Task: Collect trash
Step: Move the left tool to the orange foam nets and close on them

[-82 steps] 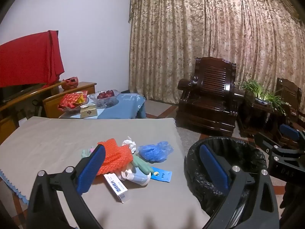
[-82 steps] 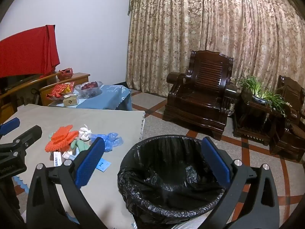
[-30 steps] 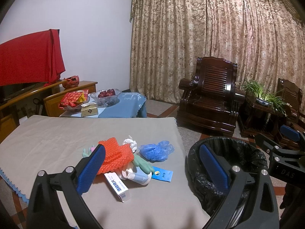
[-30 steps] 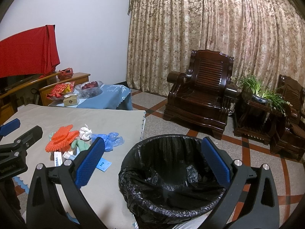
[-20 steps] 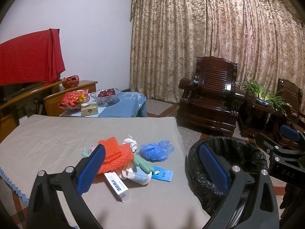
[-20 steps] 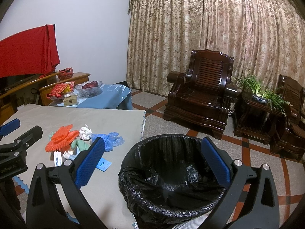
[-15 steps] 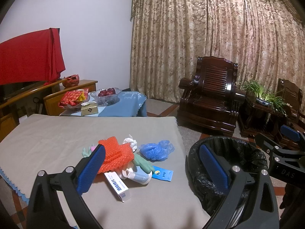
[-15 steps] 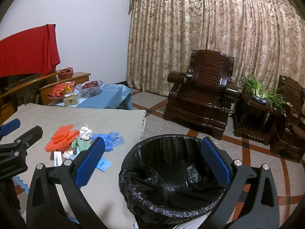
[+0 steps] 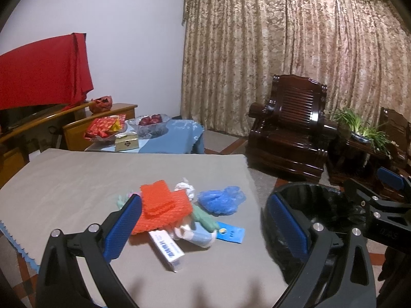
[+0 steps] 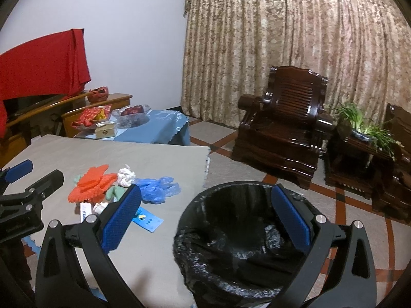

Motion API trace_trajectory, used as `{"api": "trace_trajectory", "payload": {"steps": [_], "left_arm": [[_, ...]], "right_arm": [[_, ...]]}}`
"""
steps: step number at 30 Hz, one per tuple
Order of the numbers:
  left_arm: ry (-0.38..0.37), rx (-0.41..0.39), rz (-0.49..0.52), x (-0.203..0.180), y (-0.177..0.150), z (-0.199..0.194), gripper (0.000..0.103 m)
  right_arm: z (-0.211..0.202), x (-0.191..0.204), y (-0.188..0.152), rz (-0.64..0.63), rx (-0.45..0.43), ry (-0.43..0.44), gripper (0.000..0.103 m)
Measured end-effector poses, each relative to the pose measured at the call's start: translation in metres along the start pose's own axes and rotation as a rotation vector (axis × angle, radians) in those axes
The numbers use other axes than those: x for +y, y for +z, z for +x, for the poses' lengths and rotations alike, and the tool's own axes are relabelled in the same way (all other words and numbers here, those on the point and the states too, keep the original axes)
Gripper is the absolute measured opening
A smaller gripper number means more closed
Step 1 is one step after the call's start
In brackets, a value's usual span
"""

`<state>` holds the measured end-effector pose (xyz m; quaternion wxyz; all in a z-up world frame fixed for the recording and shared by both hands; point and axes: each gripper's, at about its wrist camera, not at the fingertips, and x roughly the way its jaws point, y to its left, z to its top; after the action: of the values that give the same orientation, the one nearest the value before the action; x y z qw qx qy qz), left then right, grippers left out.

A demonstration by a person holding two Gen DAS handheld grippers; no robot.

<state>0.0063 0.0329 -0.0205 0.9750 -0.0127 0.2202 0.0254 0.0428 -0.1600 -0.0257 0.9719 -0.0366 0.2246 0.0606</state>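
A heap of trash lies on the grey table [image 9: 64, 179]: an orange foam net [image 9: 161, 208], a white paper ball [image 9: 185, 188], a crumpled blue plastic bag [image 9: 221, 200], a white box [image 9: 167, 250], a blue card [image 9: 230, 232] and green pieces [image 9: 204, 217]. My left gripper [image 9: 205, 228] is open and empty, held above and in front of the heap. My right gripper [image 10: 205, 220] is open and empty above the black-lined trash bin [image 10: 231, 256] at the table's right edge. The heap shows in the right wrist view, with the orange net [image 10: 92, 183].
A low table with a blue cloth [image 9: 172, 138] holds a glass fruit bowl and a box behind the grey table. A dark wooden armchair [image 9: 290, 133] and a plant stand [image 9: 359, 138] stand by the curtain. A red cloth [image 9: 43, 71] hangs at left.
Both grippers have barely shifted and stay open. Nothing in the heap has moved.
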Motion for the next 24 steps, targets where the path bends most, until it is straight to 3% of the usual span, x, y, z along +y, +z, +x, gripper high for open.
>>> {"api": "trace_trajectory", "payload": {"steps": [12, 15, 18, 24], "left_arm": [[0.150, 0.051, -0.025, 0.064, -0.020, 0.032, 0.097], [0.164, 0.066, -0.034, 0.080, -0.024, 0.042, 0.097], [0.176, 0.091, -0.045, 0.091, -0.027, 0.053, 0.097], [0.152, 0.109, -0.044, 0.098, -0.021, 0.082, 0.094]], "right_arm": [[0.052, 0.057, -0.008, -0.063, 0.064, 0.139, 0.097], [0.067, 0.071, -0.008, -0.081, 0.082, 0.166, 0.092], [0.086, 0.084, -0.008, -0.088, 0.112, 0.198, 0.080], [0.122, 0.094, -0.004, -0.083, 0.151, 0.190, 0.078]]}}
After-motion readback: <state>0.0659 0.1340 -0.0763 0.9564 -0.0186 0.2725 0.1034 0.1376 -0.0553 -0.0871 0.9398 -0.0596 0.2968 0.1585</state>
